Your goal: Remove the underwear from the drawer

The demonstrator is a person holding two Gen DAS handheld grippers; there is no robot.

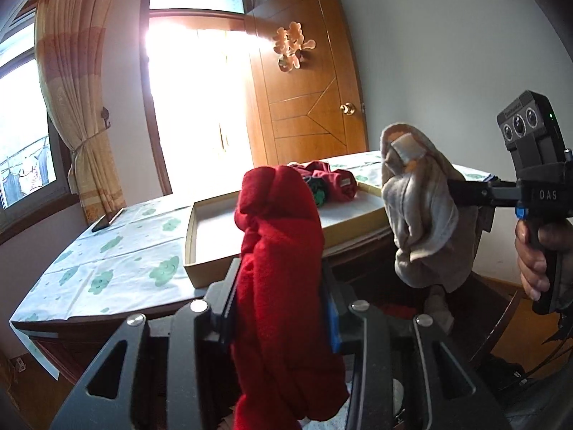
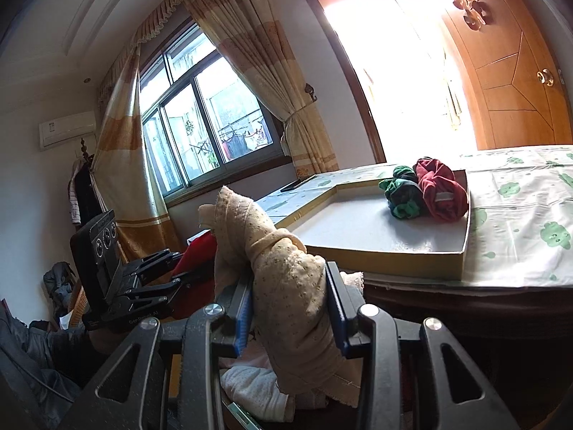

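My left gripper [image 1: 283, 308] is shut on a red piece of underwear [image 1: 283, 251] that stands up between its pads and hangs below them. My right gripper [image 2: 290, 308] is shut on a beige dotted piece of underwear [image 2: 286, 279], seen in the left wrist view as a grey-beige bundle [image 1: 419, 208] held by the right gripper [image 1: 462, 190] from the right. Both garments are lifted in front of the table edge. In the right wrist view the left gripper [image 2: 186, 272] sits at the left with the red cloth [image 2: 197, 254]. More light garments [image 2: 258, 387] lie below, in what looks like the drawer.
A shallow cardboard tray [image 2: 358, 251] lies on the table with a dark red garment [image 2: 442, 193] and a green one [image 2: 403, 193] in it. The table carries a green-patterned cloth [image 1: 118, 265] and a phone [image 1: 105, 220]. A wooden door [image 1: 308, 82], a curtain and a window stand behind.
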